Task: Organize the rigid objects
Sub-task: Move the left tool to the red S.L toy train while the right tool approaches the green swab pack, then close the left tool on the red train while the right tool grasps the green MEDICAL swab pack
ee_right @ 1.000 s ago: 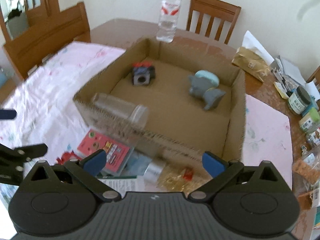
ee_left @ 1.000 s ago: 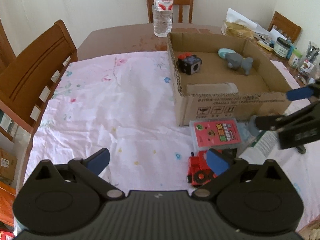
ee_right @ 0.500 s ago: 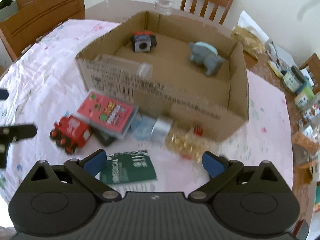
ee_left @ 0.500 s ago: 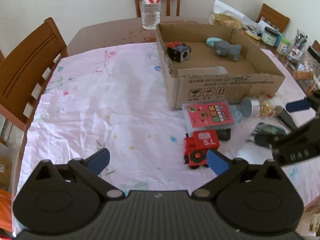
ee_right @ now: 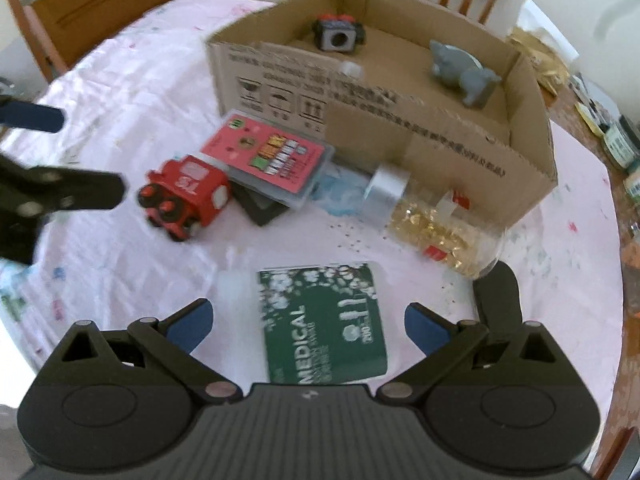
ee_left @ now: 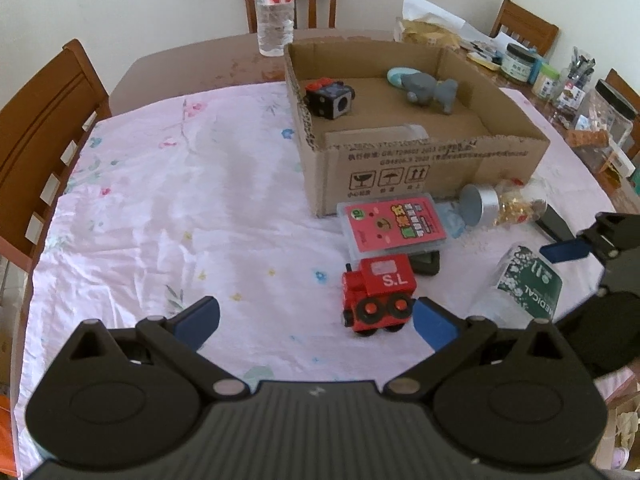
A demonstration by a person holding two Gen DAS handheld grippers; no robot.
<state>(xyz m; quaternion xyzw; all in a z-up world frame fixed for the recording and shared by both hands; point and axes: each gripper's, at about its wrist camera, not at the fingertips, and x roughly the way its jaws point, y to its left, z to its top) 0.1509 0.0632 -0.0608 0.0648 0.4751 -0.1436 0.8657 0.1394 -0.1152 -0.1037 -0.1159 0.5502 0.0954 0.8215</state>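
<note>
A cardboard box (ee_left: 440, 156) (ee_right: 440, 140) holds a black cube toy (ee_left: 330, 100), a grey animal figure (ee_left: 430, 90) and a clear container (ee_left: 400, 130). In front of it lie a red toy train (ee_left: 378, 292) (ee_right: 184, 196), a pink card case (ee_left: 394, 226) (ee_right: 268, 160), a jar of gold bits (ee_left: 500, 206) (ee_right: 424, 224) and a green MEDICAL pack (ee_left: 528, 284) (ee_right: 320, 320). My left gripper (ee_left: 316, 320) is open, its right finger beside the train. My right gripper (ee_right: 308, 326) is open, with the green pack between its fingers, untouched.
A water bottle (ee_left: 275, 12) stands behind the box. Wooden chairs (ee_left: 40, 120) ring the table. Jars and clutter (ee_left: 520, 62) crowd the far right edge. A black flat item (ee_left: 426, 262) lies under the card case, and another black object (ee_right: 498, 292) lies by my right finger.
Both grippers have drawn back from the box. The right one has moved from over the box edge to just behind the green pack. The train now shows fully by the left gripper.
</note>
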